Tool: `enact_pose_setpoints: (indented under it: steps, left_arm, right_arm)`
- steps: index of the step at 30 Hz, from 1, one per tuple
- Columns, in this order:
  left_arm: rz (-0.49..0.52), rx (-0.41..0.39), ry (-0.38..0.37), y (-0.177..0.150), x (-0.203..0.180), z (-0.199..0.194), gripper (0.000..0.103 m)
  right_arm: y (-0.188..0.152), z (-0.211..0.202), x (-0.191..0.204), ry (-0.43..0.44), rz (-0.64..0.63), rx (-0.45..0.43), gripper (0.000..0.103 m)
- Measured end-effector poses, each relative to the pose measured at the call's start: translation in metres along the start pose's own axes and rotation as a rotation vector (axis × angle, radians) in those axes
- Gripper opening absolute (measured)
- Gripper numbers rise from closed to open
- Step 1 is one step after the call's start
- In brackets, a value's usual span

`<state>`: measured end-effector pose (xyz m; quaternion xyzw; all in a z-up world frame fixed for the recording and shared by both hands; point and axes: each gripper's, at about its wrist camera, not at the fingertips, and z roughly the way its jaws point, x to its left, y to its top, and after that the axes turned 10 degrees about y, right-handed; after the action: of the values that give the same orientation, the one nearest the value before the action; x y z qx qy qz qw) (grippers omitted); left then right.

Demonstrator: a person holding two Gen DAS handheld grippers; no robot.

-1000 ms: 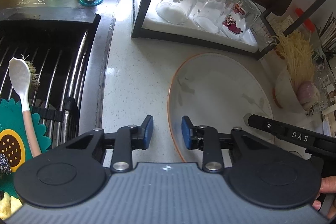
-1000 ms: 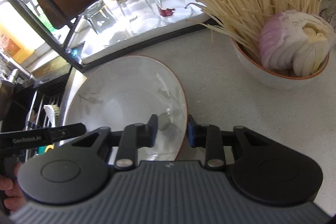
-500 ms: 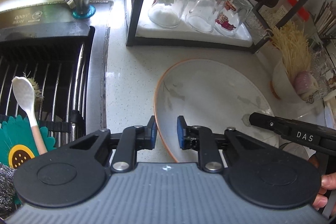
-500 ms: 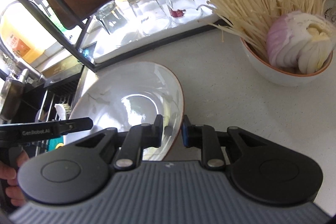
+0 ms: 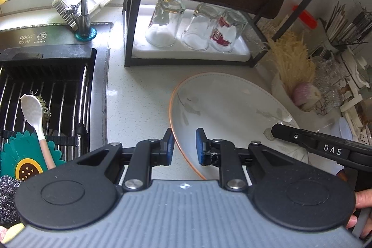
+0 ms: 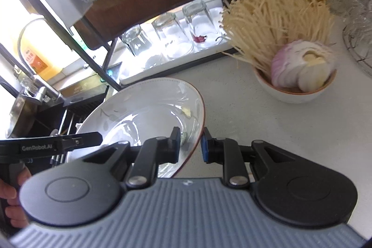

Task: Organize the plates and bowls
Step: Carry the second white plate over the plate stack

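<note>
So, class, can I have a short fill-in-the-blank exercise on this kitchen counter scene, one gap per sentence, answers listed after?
1. Each gripper's fingers straddle the rim of the same white ____.
2. On the rack's white tray stand ____ upturned glasses.
3. The bowl holds noodles and a sliced ____.
4. The white spoon lies over the ____, left of the counter.

Missing words: plate; three; onion; sink

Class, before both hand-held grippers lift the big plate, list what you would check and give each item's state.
1. Left hand-held gripper straddles the rim of the white orange-rimmed ceramic plate: ok.
2. Right hand-held gripper straddles the opposite rim: ok.
3. Jaws closed firmly on the rim: not ok, gaps show.
4. Plate empty: ok.
5. White bowl of noodles and onion stands apart from the plate: ok.
6. Room under the black metal rack: cannot tell.
</note>
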<state>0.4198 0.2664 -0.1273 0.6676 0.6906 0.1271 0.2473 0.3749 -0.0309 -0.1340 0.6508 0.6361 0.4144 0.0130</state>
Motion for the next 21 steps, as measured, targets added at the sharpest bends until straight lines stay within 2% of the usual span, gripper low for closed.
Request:
enact_pose_setpoints:
  steps: [9, 21]
  left_arm:
    - [-0.008, -0.018, -0.025, -0.018, -0.023, -0.032, 0.023]
    - [0.043, -0.022, -0.04, -0.045, -0.057, -0.049, 0.023]
  right_arm:
    - [-0.014, -0.04, 0.0, -0.012, -0.013, -0.032, 0.021]
    - [-0.041, -0.082, -0.012, -0.044, -0.019, -0.058, 0.021]
